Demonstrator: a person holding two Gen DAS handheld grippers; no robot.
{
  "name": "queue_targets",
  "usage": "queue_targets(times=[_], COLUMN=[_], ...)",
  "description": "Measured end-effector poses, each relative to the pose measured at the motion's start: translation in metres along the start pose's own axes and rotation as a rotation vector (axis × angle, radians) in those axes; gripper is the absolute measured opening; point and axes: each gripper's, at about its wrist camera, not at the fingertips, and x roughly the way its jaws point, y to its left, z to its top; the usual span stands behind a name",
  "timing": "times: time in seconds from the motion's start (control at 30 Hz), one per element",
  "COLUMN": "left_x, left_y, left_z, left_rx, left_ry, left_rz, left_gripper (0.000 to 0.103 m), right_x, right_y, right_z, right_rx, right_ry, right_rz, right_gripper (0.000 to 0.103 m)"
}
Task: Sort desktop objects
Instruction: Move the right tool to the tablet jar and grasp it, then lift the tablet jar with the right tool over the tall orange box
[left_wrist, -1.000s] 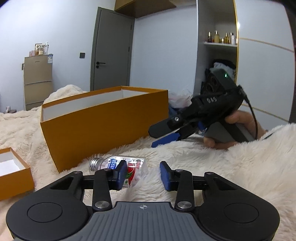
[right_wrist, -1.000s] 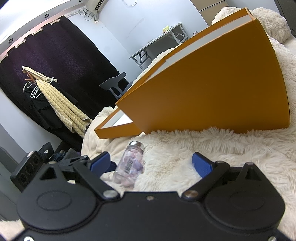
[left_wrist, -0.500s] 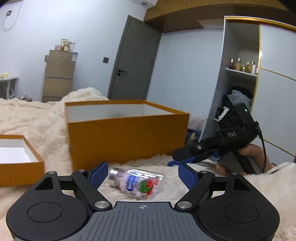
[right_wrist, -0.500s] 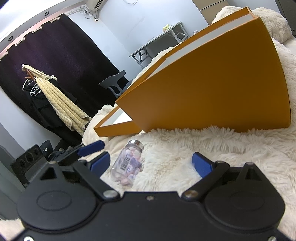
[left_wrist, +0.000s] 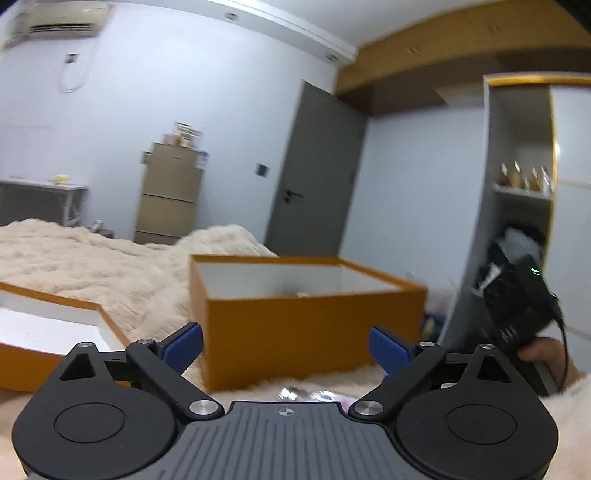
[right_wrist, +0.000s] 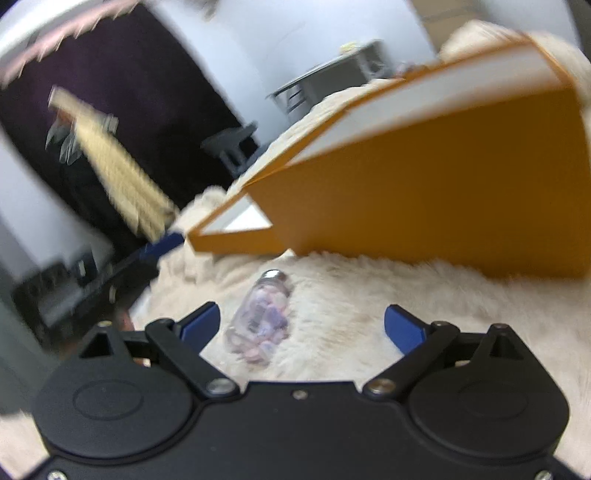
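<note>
A small clear bottle of pastel tablets with a silver cap (right_wrist: 264, 321) lies on the fluffy cream blanket (right_wrist: 369, 295). It rests between the fingers of my right gripper (right_wrist: 301, 323), nearer the left pad and untouched; these jaws are closing slightly. In the left wrist view only the top of the bottle (left_wrist: 306, 393) peeks over the tool body, below my left gripper (left_wrist: 286, 341), whose jaws are opening wide with nothing between them. A big orange box (left_wrist: 314, 332) with a white inside stands open just behind.
A shallow orange lid (left_wrist: 55, 332) lies left of the box, also visible as the lid (right_wrist: 229, 236) in the right wrist view. A hand (left_wrist: 543, 356) holds the right tool at the far right. Door, cabinet and shelves stand behind the bed.
My left gripper went from nearly shut beside the bottle to wide open and tipped upward, so the bottle sank to the frame's bottom. The right gripper rolled and lifted; the bottle now lies between its fingers.
</note>
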Motion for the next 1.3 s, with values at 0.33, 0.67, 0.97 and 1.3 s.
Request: queue_targets(times=[0.33,0.67,0.97,1.3], left_x=[-0.004,-0.006,0.006,0.011], left_y=[0.013,0.023,0.031,0.035], left_z=[0.009,0.008,-0.004,-0.01], left_rx=[-0.033,-0.034,-0.019,-0.026], left_ry=[-0.036,-0.033,0.022,0.066], left_rz=[0.051,0.062,0.054,0.048], left_gripper=[0.099,0.1,0.102,0.103], right_x=[0.058,0.086,0.064,0.013], right_y=[0.074,0.055,0.051,0.055], right_z=[0.035,0.016,0.025,0.124], right_rx=[-0.23,-0.242,-0.235,-0.223], right_ry=[0.198,0.318,0.238,0.061], right_rz=[-0.028,-0.107,-0.06,-0.032], right_gripper=[0.065,0.054,0.04,0.04])
